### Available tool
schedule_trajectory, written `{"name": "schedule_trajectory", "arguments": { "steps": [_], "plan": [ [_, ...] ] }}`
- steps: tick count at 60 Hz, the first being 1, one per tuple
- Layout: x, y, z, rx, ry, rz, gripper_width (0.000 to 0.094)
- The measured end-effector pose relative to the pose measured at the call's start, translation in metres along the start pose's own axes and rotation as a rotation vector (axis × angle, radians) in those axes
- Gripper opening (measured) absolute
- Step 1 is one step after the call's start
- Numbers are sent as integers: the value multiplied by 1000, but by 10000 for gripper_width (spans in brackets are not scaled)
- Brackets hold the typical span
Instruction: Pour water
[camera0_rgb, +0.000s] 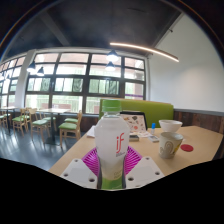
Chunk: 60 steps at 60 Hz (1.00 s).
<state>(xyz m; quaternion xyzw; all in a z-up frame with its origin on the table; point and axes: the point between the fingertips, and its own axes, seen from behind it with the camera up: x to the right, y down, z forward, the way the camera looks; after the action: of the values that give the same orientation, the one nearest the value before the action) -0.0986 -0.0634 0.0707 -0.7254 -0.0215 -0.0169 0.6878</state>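
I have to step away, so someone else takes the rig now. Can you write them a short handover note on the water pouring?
Tool: shut on the white bottle, which is held upright between the pink pads, just above the near end of the table.
Cups: two paper cups stand on the table, ahead of the fingers and to their right, a green-printed one in front and a white one behind it.
Done: bottle picked up.
Left: carry the bottle over to a cup, tilt it and pour. No water can be seen in the cups from this view.

A café: wooden chairs (68, 125), green booth (150, 108), wide windows (85, 80).
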Motion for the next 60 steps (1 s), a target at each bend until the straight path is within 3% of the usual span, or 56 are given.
{"name": "schedule_trajectory", "arguments": {
  "steps": [12,24,33,38,52,60],
  "plan": [
    [12,-58,33,44,-33,365,263],
    [81,-91,72,70,-84,1250,264],
    [106,-85,90,20,-184,1917,264],
    [118,-100,81,57,-265,2165,264],
    [120,-117,44,109,-282,2355,265],
    [106,-121,9,87,-280,2338,265]
  ]
}}
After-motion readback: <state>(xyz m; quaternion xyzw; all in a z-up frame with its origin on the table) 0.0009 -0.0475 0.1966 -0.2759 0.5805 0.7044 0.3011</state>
